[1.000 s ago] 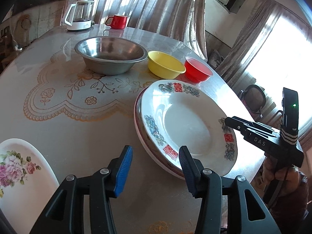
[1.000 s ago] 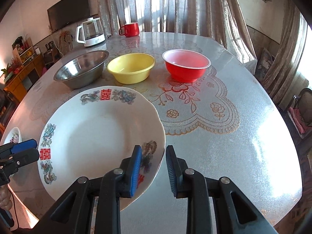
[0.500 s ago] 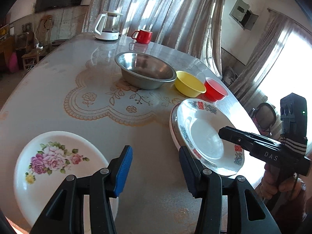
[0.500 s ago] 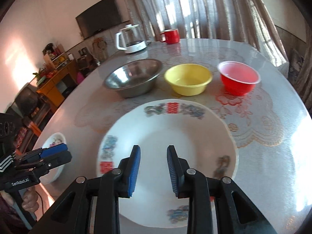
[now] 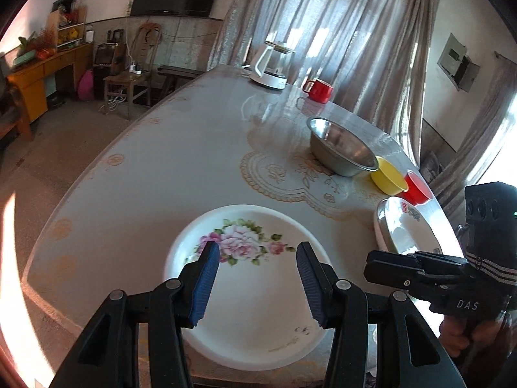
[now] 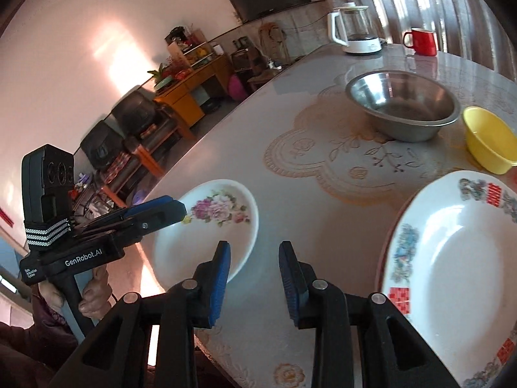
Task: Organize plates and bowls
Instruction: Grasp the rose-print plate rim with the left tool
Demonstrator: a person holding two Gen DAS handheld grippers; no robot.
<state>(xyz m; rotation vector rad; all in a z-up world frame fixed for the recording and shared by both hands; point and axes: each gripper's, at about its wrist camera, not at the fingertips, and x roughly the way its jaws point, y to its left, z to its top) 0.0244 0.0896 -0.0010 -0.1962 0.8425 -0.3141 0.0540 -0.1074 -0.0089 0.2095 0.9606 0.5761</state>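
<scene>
My left gripper hung over the rose plate near the desk edge, fingers apart and empty. My right gripper was opening on nothing, between that plate and the stacked plates.

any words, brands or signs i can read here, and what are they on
"DAS": side of the right tongs
"GenRobot.AI": side of the left tongs
Small white print under it: too small to read
Red double-happiness signs: rim of the big plate
Flowered plate: no text
</scene>
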